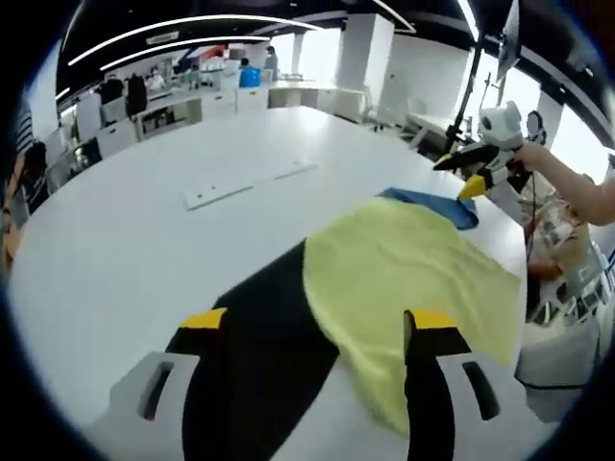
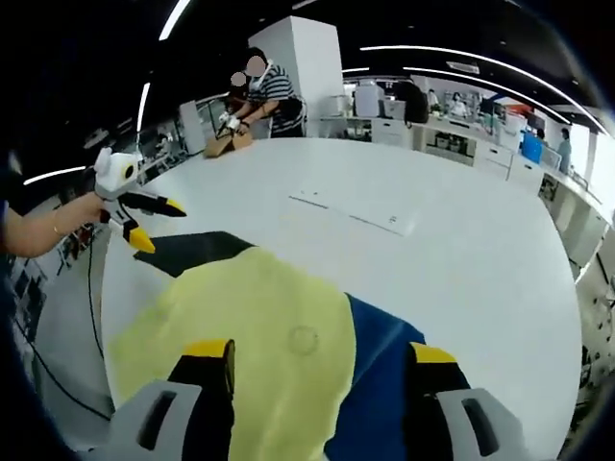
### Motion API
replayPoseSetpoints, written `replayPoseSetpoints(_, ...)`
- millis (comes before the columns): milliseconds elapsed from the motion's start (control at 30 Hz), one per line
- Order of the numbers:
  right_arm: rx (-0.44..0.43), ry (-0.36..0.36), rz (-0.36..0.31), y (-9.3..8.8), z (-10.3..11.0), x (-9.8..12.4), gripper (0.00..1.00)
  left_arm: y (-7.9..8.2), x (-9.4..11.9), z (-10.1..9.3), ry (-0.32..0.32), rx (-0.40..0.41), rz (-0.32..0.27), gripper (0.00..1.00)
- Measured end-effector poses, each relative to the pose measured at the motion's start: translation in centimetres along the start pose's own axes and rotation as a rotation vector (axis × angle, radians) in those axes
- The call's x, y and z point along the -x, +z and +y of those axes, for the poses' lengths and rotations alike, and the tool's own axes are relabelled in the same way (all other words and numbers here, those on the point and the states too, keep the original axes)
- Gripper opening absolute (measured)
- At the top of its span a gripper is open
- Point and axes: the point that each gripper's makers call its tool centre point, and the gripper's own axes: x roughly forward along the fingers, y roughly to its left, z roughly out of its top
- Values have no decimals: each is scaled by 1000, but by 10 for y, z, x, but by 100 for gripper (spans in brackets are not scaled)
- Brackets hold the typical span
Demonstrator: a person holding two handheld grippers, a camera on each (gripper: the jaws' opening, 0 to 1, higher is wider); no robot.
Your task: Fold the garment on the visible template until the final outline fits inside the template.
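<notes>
Mid-fold: yellow garment (image 1: 404,269) lying centre-right of frame across black template (image 1: 259,336) on white surface (image 1: 144,250). Left gripper (image 1: 317,331) and right gripper (image 2: 322,360) fingers spread, released. Next, probably: grasp an edge, fold inward.

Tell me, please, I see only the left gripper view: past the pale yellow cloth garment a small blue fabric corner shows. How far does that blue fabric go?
Observer: In the right gripper view the blue fabric is a broad piece. It comes out from under the pale yellow cloth garment and runs down between the right gripper's jaws.
Operator: Does that gripper hold anything?
Observer: No, its jaws stand wide apart, gripping nothing.
Operator: And my left gripper, seen from outside?
Observer: The left gripper hovers open beside the flat black sheet, near the white table's edge.
</notes>
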Motion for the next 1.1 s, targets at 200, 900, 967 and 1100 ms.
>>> replayPoseSetpoints(200,55,11,17,4,-13,-22,60,2,-19,19,-1,1,-2,60)
replayPoseSetpoints(900,187,105,89,3,-44,-84,35,7,-86,41,-42,-31,13,41)
replayPoseSetpoints(967,189,108,101,1,-46,-88,32,7,-89,43,-39,-39,23,40)
replayPoseSetpoints(1100,207,129,126,-1,-45,-93,28,6,-95,44,-57,-58,39,35)
